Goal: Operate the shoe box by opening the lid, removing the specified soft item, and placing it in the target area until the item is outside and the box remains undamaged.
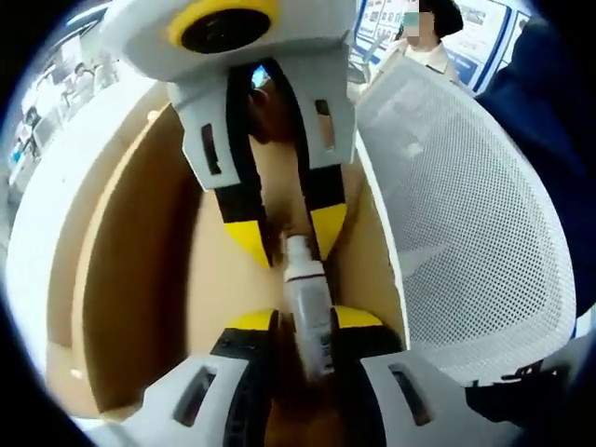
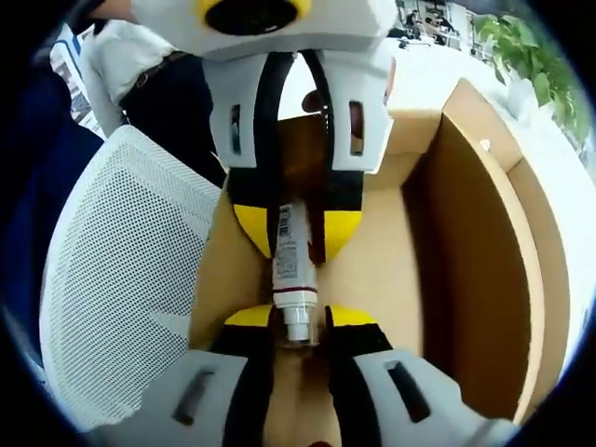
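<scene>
Yellow-tipped jaws of both grippers meet on one white tube, nose to nose inside the cardboard shoe box.

Left gripper (image 1: 307,326): jaws narrowed onto the body of the tube (image 1: 312,312), pads against its sides; it grips the barcode end. Right gripper (image 1: 289,237) enters this view from 12 o'clock, its tips around the cap end.

Right gripper view: own gripper (image 2: 300,321) closed to a narrow gap on the tube's cap (image 2: 299,321); the left gripper (image 2: 296,233) comes down from 12 o'clock, holding the printed body of the tube (image 2: 291,251).

Judgement: the two-ended hold looks like a hand-over or a shared lift, keeping the soft tube level and off the box floor so neither jaw scrapes the cardboard.

Outward: shoe box (image 2: 466,242) is open, its brown walls rising at 3 o'clock in the right gripper view, at 9 o'clock in the left gripper view (image 1: 121,279). The tube is inside the box, not yet out. White mesh chair back (image 1: 466,214) sits just beside the box.
</scene>
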